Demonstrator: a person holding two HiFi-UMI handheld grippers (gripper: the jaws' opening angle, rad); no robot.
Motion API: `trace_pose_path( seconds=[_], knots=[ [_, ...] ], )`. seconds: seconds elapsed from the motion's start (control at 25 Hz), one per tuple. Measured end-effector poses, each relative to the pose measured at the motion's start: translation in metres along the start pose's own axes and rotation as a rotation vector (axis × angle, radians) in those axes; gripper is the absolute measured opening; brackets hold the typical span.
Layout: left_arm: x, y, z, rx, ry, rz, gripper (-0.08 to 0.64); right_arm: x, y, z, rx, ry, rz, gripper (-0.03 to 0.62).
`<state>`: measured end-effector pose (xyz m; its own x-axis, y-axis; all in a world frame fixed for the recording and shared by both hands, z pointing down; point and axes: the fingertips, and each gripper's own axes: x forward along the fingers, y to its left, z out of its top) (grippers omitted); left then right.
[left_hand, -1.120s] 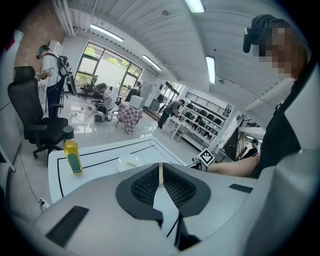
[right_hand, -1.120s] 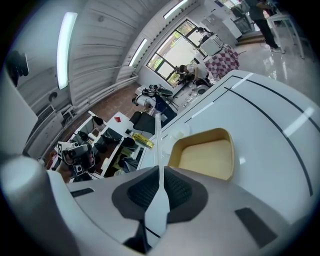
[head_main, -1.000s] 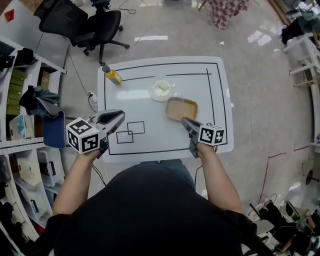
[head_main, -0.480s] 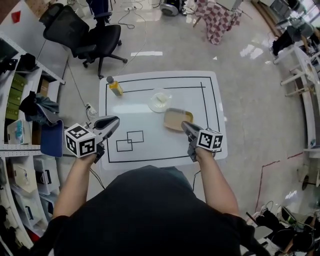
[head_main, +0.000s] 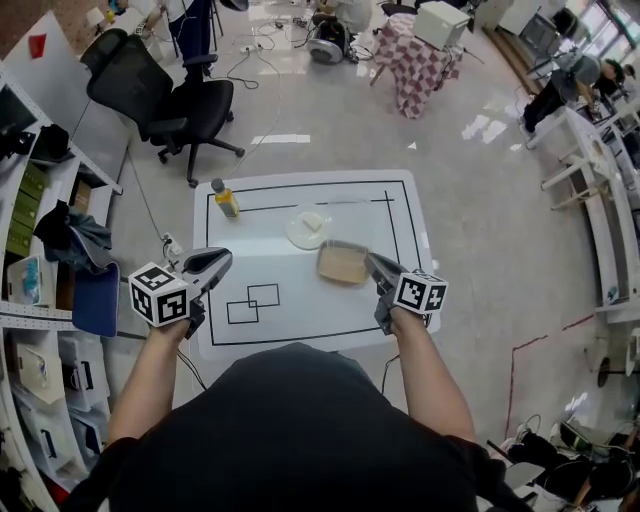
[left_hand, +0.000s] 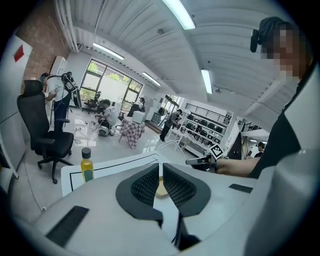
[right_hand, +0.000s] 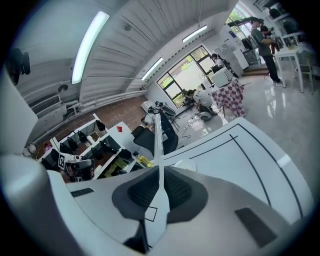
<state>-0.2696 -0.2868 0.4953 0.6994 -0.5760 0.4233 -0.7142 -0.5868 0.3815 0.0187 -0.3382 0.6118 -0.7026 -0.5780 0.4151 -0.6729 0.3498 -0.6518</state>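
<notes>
Tray (head_main: 343, 265) is sat just ahead of the right gripper (head_main: 370, 261) tips, and that one's jaws are pressed flat together on nothing. The left gripper (head_main: 221, 259) is held well off to its left, jaws cracked a sliver apart, empty too. Both forearms are stretched forward over the table (head_main: 300, 322) near edge, grippers angled inward.
</notes>
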Motion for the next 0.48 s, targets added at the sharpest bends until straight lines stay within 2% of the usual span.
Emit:
trace_pose_path(
  seconds=[0.2,0.48],
  knots=[
    [-0.001,-0.003,0.003,0.008,-0.014,-0.006,0.038,-0.025,0.007,0.030,-0.029,-0.074,-0.028,0.043],
    [-0.007,-0.014,0.012,0.022,-0.027,-0.031,0.038,-0.059,0.025,0.051,-0.060,-0.121,-0.053,0.043]
  ],
)
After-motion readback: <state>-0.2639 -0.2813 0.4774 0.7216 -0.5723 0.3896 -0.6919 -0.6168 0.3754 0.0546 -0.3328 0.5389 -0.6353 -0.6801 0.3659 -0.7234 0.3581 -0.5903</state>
